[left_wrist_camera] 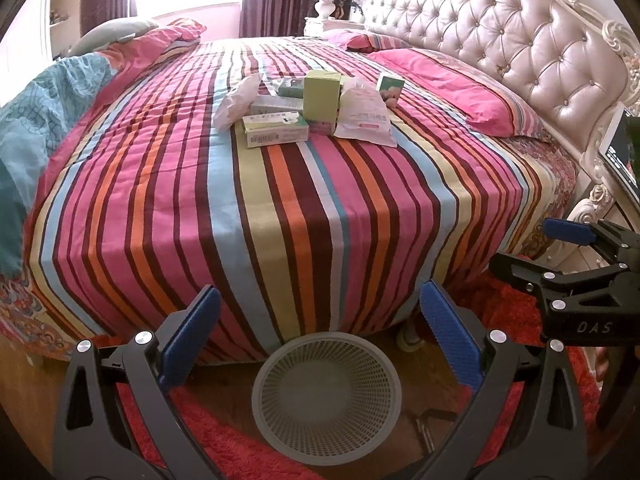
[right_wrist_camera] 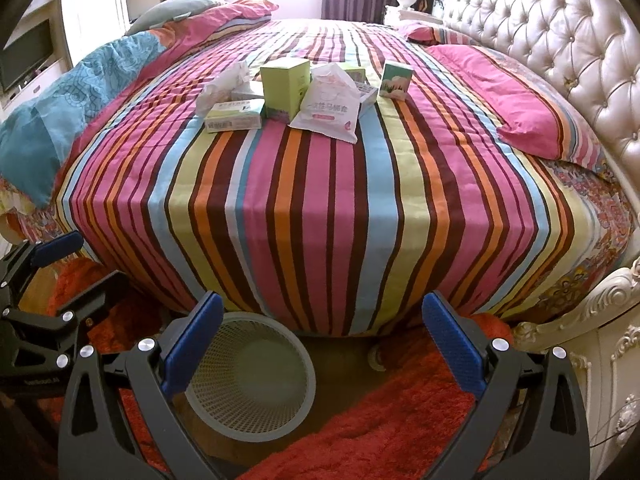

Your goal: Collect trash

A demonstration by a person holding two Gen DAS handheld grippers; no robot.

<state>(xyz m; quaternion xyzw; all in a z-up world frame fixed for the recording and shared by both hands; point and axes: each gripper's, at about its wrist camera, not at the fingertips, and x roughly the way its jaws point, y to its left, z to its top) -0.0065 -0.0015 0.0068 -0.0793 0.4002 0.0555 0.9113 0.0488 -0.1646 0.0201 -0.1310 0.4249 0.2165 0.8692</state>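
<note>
A pile of trash lies mid-bed on the striped cover: a tall green box (left_wrist_camera: 321, 94) (right_wrist_camera: 285, 89), a flat white-green box (left_wrist_camera: 277, 131) (right_wrist_camera: 233, 117), a white plastic packet (left_wrist_camera: 366, 118) (right_wrist_camera: 330, 106), crumpled tissue (left_wrist_camera: 237, 101) (right_wrist_camera: 222, 86) and a small green box (left_wrist_camera: 389, 88) (right_wrist_camera: 396, 81). A white mesh basket (left_wrist_camera: 327, 392) (right_wrist_camera: 250, 378) stands on the floor at the bed's foot. My left gripper (left_wrist_camera: 320, 332) is open and empty above the basket. My right gripper (right_wrist_camera: 322, 336) is open and empty, to the right of the basket. Both are far from the pile.
A red shaggy rug (right_wrist_camera: 360, 432) covers the floor around the basket. Pink pillows (right_wrist_camera: 532, 108) lie by the tufted headboard (right_wrist_camera: 560, 40). A folded teal blanket (right_wrist_camera: 72, 108) sits at the bed's left. An ornate white nightstand (right_wrist_camera: 600, 360) stands at the right.
</note>
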